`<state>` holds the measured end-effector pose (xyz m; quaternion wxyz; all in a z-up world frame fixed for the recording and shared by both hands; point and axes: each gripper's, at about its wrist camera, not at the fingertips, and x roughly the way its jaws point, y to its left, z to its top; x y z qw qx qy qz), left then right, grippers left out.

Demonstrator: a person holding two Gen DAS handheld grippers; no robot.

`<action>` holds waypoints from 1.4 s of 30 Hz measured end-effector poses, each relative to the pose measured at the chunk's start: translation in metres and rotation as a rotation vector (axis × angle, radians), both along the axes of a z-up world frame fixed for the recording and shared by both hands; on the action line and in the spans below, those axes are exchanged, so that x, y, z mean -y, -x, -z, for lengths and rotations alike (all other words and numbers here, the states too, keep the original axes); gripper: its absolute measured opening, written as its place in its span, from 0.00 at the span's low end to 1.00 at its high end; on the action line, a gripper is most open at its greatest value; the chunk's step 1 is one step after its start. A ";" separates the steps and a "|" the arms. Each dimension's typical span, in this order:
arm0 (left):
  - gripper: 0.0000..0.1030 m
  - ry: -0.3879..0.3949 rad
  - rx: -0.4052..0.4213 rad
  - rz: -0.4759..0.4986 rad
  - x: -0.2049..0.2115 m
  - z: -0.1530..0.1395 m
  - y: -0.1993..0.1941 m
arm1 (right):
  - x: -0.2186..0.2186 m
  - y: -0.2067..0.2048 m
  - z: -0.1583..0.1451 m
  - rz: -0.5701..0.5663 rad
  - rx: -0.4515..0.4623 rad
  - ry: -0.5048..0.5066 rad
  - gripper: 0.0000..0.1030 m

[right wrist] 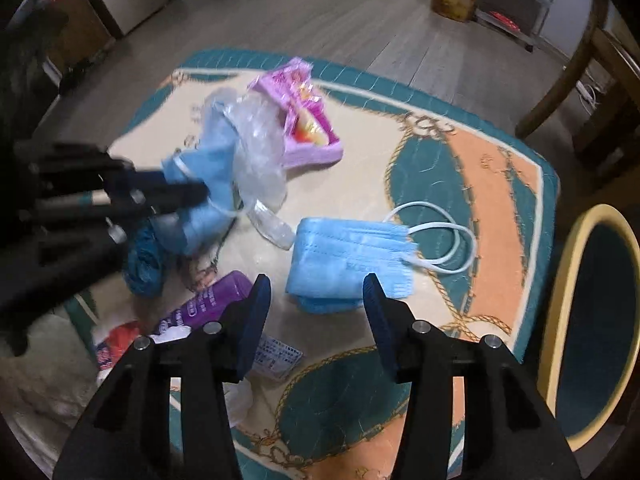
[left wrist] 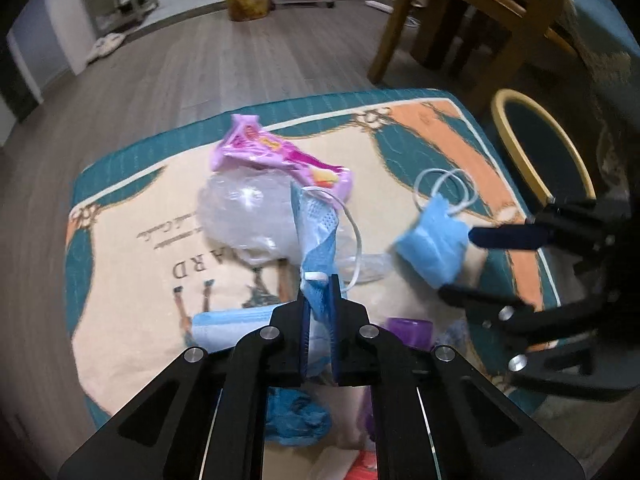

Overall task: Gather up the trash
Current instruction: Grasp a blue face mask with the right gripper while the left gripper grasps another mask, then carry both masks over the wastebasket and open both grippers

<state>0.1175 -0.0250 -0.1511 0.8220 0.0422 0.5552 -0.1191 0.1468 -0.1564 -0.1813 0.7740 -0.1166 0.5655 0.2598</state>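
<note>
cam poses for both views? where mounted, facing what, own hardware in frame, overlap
Left wrist: on the left claw, angled steeply down at the rug; its own fingers, shut on a blue face mask, plus the right claw entering from the right.
Right wrist: on the right claw, angled steeply down at the rug; its own open fingers above a folded blue mask, left claw entering from the left.
Shared: rug, both masks, pink wrapper, clear plastic bag, purple bottle, yellow-rimmed bin.
</note>
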 end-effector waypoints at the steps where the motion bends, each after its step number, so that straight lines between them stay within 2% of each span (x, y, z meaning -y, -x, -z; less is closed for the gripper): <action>1: 0.09 -0.003 -0.002 -0.008 -0.003 0.000 0.000 | -0.002 -0.001 0.004 -0.003 -0.003 0.016 0.44; 2: 0.09 -0.004 -0.005 -0.011 -0.005 0.000 -0.001 | -0.003 -0.002 0.006 -0.006 0.002 0.027 0.30; 4: 0.09 -0.009 -0.003 -0.013 -0.008 0.000 -0.001 | -0.003 -0.004 0.008 -0.003 -0.001 0.032 0.13; 6: 0.09 -0.013 0.007 -0.012 -0.008 -0.003 -0.003 | 0.001 -0.007 0.004 0.015 -0.001 0.015 0.08; 13: 0.09 0.001 0.064 -0.015 -0.002 -0.025 0.000 | 0.027 -0.011 -0.038 0.129 0.053 -0.096 0.07; 20: 0.09 0.024 0.184 0.029 0.027 -0.068 0.008 | 0.076 -0.003 -0.094 0.257 0.131 -0.227 0.07; 25: 0.09 0.055 0.246 0.058 0.047 -0.091 0.014 | 0.113 0.003 -0.120 0.321 0.185 -0.262 0.07; 35: 0.09 0.090 0.304 0.135 0.102 -0.110 0.010 | 0.191 0.002 -0.134 0.460 0.240 -0.306 0.07; 39: 0.09 0.116 0.309 0.192 0.135 -0.110 0.008 | 0.226 -0.002 -0.132 0.530 0.282 -0.241 0.07; 42: 0.09 0.133 0.307 0.251 0.161 -0.105 0.007 | 0.258 -0.010 -0.119 0.599 0.256 -0.230 0.07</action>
